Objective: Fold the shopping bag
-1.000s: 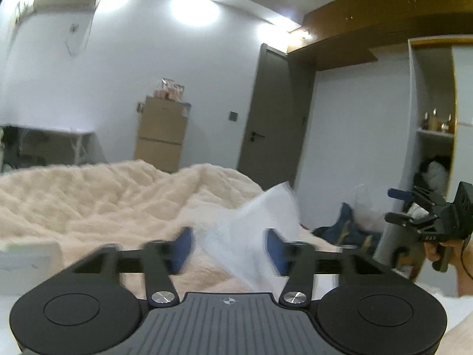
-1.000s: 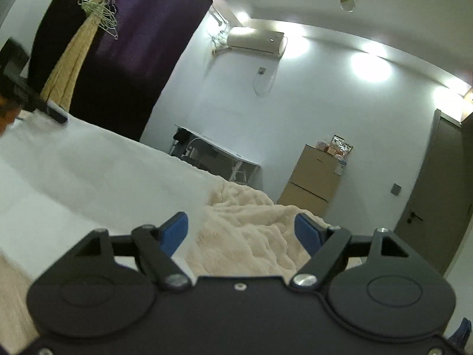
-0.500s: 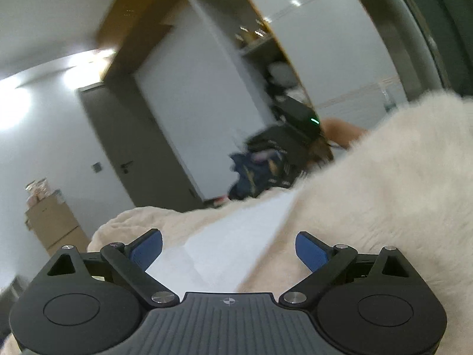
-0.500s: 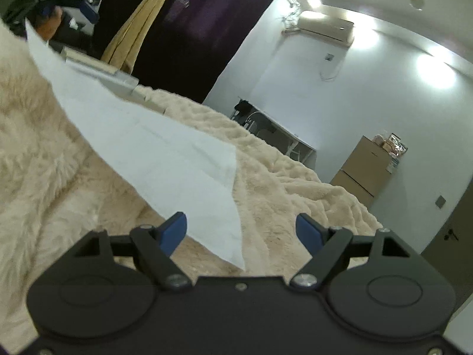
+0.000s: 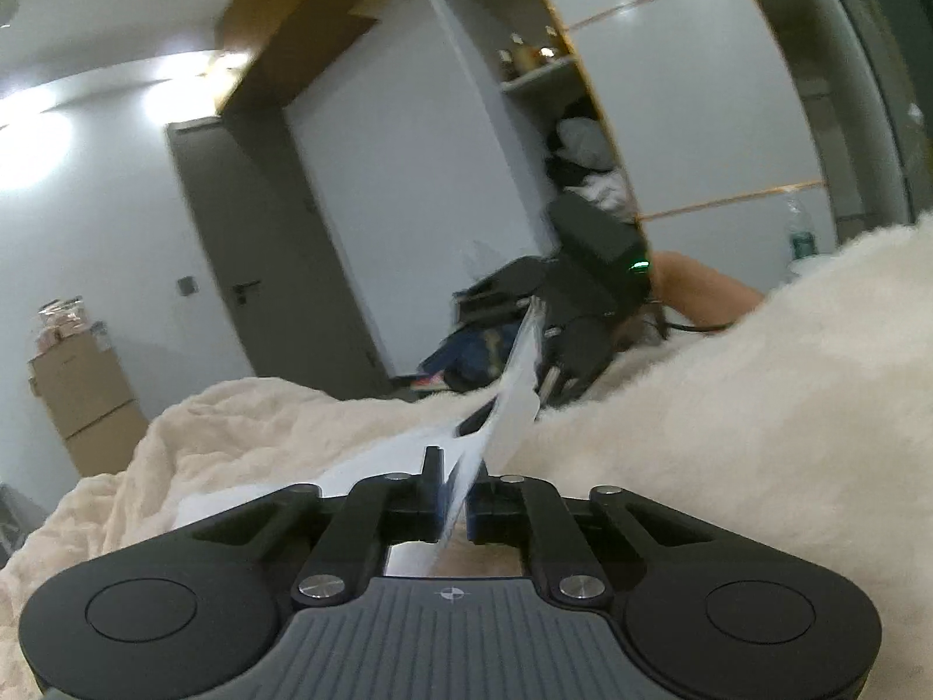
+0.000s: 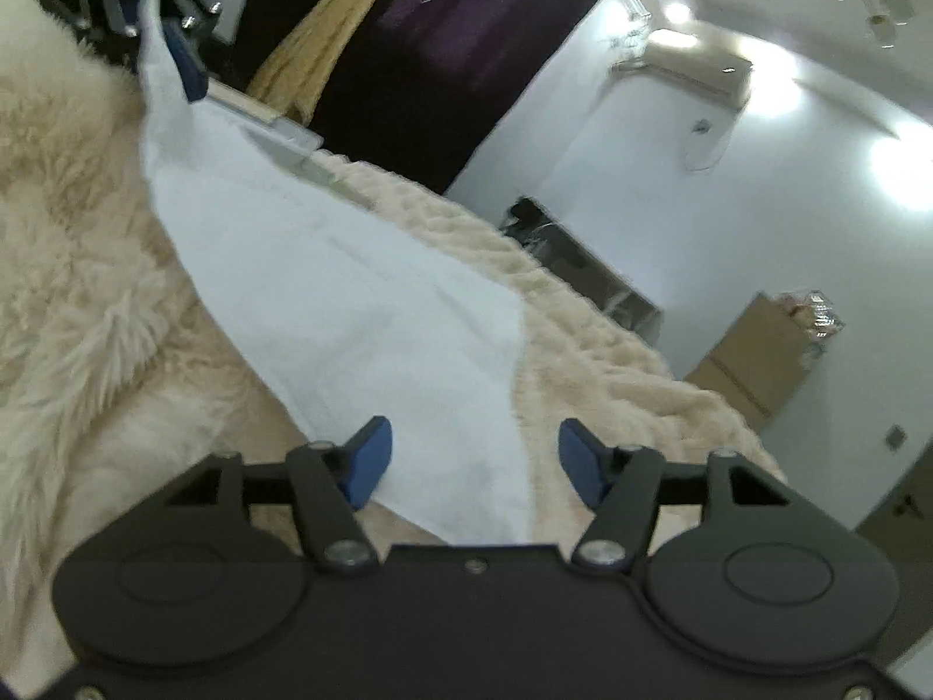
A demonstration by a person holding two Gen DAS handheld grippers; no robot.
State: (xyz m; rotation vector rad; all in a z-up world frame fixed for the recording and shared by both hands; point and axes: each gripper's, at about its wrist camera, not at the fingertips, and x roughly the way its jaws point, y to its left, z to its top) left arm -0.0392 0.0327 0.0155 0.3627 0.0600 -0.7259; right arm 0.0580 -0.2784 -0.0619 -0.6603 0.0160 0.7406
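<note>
The white shopping bag (image 6: 350, 291) lies stretched across a fluffy cream blanket (image 6: 87, 291) on a bed. My left gripper (image 5: 458, 501) is shut on one end of the bag (image 5: 513, 385), which runs away from it as a thin raised strip. In the right wrist view that same left gripper (image 6: 148, 29) holds the bag's far end at the top left. My right gripper (image 6: 475, 461) has the bag's near corner lying between its blue pads (image 6: 370, 461). Its jaws are closing, but the pads do not touch the fabric. From the left wrist view the right gripper (image 5: 536, 344) sits at the strip's far end.
A person's forearm (image 5: 700, 291) reaches in behind the right gripper. Blanket folds (image 5: 729, 437) rise on the right. Beyond the bed stand a door (image 5: 245, 268), a tan cabinet (image 6: 758, 350), a wardrobe with open shelves (image 5: 583, 134), a desk (image 6: 571, 262) and a dark curtain (image 6: 437, 46).
The left gripper's jaws, wide open before, have shut on the bag's edge. The right gripper's jaws have narrowed a little around the bag's corner. The bag now hangs taut between the grippers.
</note>
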